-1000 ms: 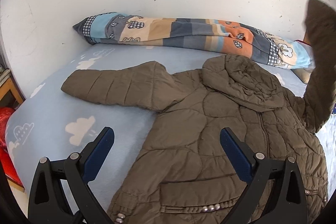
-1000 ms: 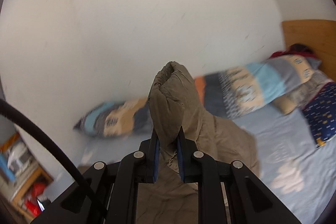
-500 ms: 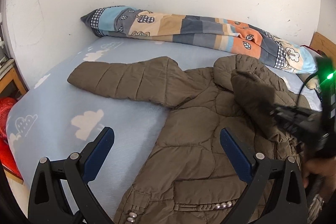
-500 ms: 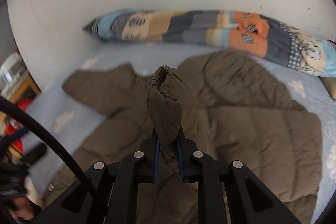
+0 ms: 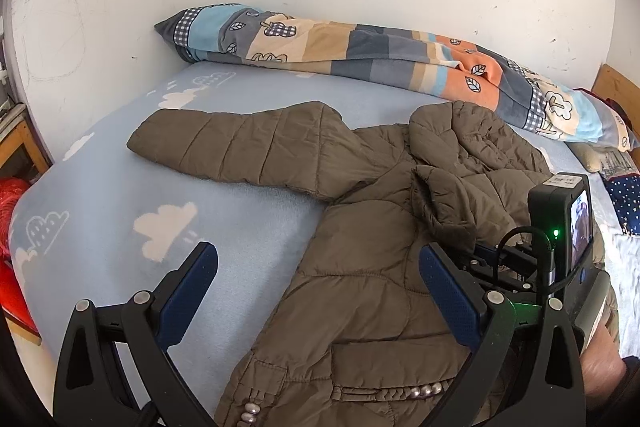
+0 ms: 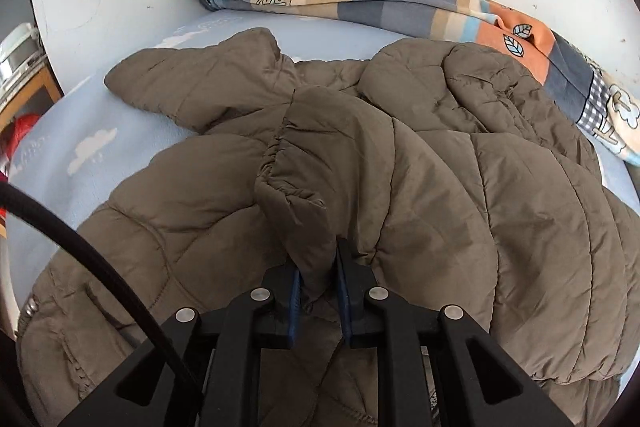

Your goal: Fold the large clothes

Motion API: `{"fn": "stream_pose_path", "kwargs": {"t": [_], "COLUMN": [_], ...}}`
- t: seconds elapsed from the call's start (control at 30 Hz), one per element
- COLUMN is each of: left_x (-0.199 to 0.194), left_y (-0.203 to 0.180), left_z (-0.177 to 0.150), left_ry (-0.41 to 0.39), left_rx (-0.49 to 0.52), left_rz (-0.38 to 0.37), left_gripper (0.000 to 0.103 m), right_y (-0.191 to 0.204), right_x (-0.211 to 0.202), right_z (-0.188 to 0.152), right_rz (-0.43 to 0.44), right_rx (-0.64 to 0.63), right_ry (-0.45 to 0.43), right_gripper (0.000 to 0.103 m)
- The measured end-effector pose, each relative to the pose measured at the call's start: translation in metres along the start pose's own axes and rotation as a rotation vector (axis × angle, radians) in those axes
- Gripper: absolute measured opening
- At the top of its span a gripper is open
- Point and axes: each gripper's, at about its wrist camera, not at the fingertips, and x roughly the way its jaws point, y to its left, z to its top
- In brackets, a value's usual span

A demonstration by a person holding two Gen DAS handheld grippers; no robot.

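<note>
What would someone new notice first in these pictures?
A big brown puffer jacket spread across the blue cloud-print bed, one sleeve stretched out to the left. The right gripper is shut on the other sleeve's cuff, laid over the jacket's chest, while the left gripper hangs open above the hem. A patchwork quilt lies rolled along the white wall.

Olive quilted jacket (image 5: 368,267) lies flat, one sleeve (image 6: 304,163) folded across.
</note>
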Motion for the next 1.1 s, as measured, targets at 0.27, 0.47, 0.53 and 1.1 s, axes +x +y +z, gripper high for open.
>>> {"fn": "stream_pose_path", "kwargs": {"t": [0.27,0.47,0.53,1.1], "left_x": [0.003,0.006,0.013,0.153], "left_y": [-0.009,-0.041,-0.06,-0.136], "left_z": [0.01,0.029,0.031,0.003], "left_ry": [0.001,-0.035,-0.02,0.269], "left_rx": [-0.031,0.009,0.058,0.186], "left_rz": [-0.029,-0.103,-0.156,-0.155], "left_gripper": [0.101,0.101,0.101,0.087], "right_y": [-0.012,-0.052,-0.089,-0.289], "right_x": [-0.014,-0.09,-0.116,-0.06], "right_z": [0.003,0.011,0.011,-0.072], "right_rz": [0.14,0.325,0.315,-0.132], "right_rx": [0.058,0.128,0.199,0.675], "right_ry": [0.008,-0.148,-0.223,-0.01], "right_gripper": [0.032,0.033,0.033,0.011]}}
